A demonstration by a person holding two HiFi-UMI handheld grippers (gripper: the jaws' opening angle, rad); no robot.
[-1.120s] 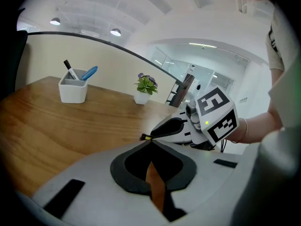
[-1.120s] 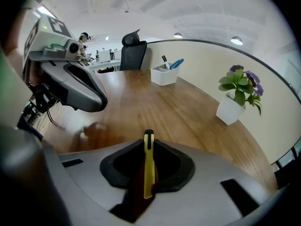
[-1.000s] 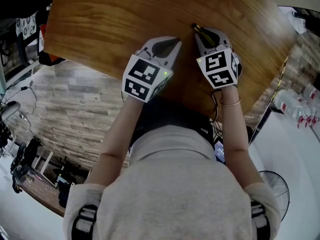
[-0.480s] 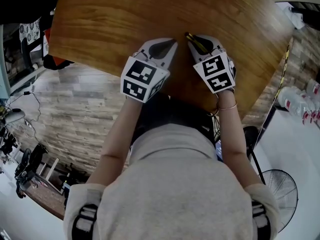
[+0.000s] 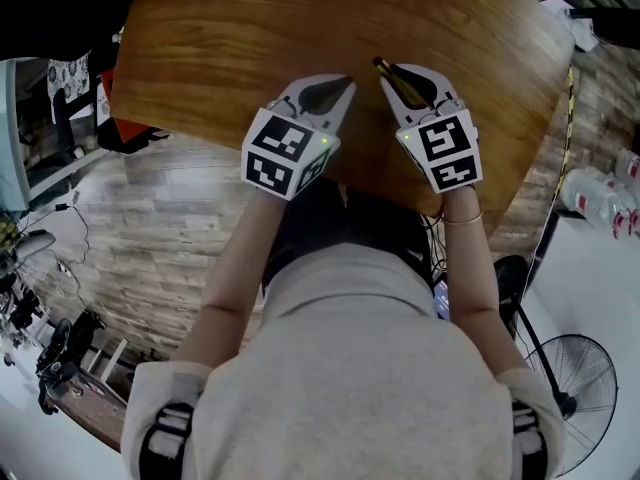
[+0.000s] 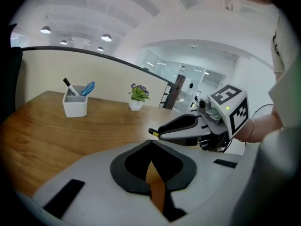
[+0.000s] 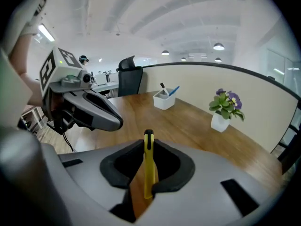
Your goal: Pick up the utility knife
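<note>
Gripping the utility knife point(image 7: 149, 166) between the pads of the right gripper point(image 7: 148, 147): yellow body pinched edge-on in the gap, black tip poking out past the fingertips. From the head view, only a short dark-and-yellow stub of the knife to be seen ahead of the right gripper point(image 5: 400, 78), over the near part of the wooden table point(image 5: 230, 28). Appears to be held clear of the table top, though the steep angle from above makes the height hard to judge.

Just beside it, the left gripper point(image 5: 338, 90), the two noses close together but not touching, both pointing away from the person and somewhat downward. Closed tip to tip in the left gripper view, with nothing between the pads and only a sliver of table wood visible behind them. On the back of each gripper, a marker cube point(image 5: 288, 155) with black and white squares.

Farther back on the table, a white pen holder point(image 6: 75, 106) with pens in it and, to its right, a small potted plant point(image 6: 137, 99), both well apart from the grippers. Beyond the table in the right gripper view, a dark office chair point(image 7: 129, 76).
</note>
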